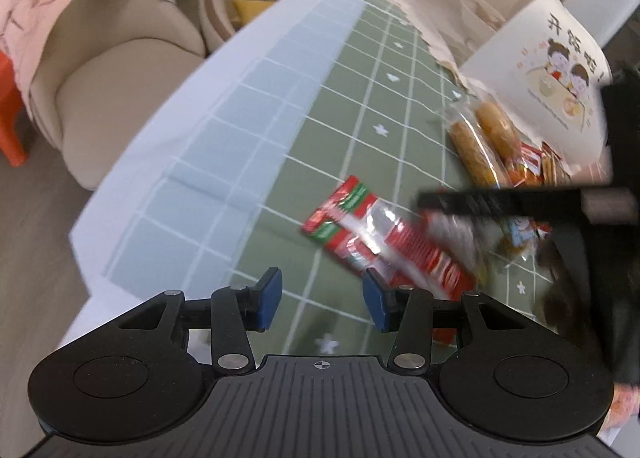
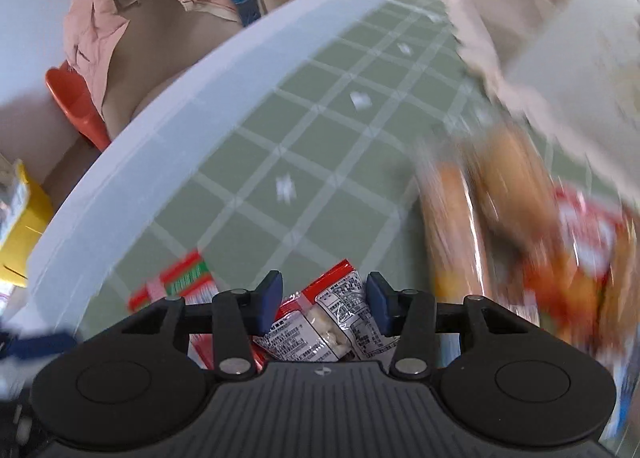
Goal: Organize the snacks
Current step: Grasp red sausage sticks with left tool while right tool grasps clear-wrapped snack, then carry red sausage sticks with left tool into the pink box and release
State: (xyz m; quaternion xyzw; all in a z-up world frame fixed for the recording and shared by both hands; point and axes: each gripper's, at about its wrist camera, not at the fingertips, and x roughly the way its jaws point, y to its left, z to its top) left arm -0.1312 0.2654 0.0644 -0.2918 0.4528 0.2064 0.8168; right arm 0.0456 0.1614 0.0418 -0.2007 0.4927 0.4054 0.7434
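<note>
My left gripper (image 1: 322,300) is open and empty above the green checked tablecloth (image 1: 352,130). A red, green and clear snack packet (image 1: 360,234) lies just ahead of its right finger. Behind it lie a clear bag of golden rolls (image 1: 480,138) and orange packets (image 1: 528,170) beside a white printed bag (image 1: 552,74). My right gripper shows there as a black bar (image 1: 500,202) over the pile. In the right wrist view my right gripper (image 2: 322,300) is open, with a red and clear packet (image 2: 332,318) between and below its fingers; I cannot tell if they touch. The rolls (image 2: 480,226) are blurred at right.
The table has a pale blue border (image 1: 224,126). A beige armchair (image 1: 112,70) with a pink blanket (image 1: 28,14) and an orange stool (image 1: 10,118) stand beyond the table edge. A yellow box (image 2: 24,226) sits at the left.
</note>
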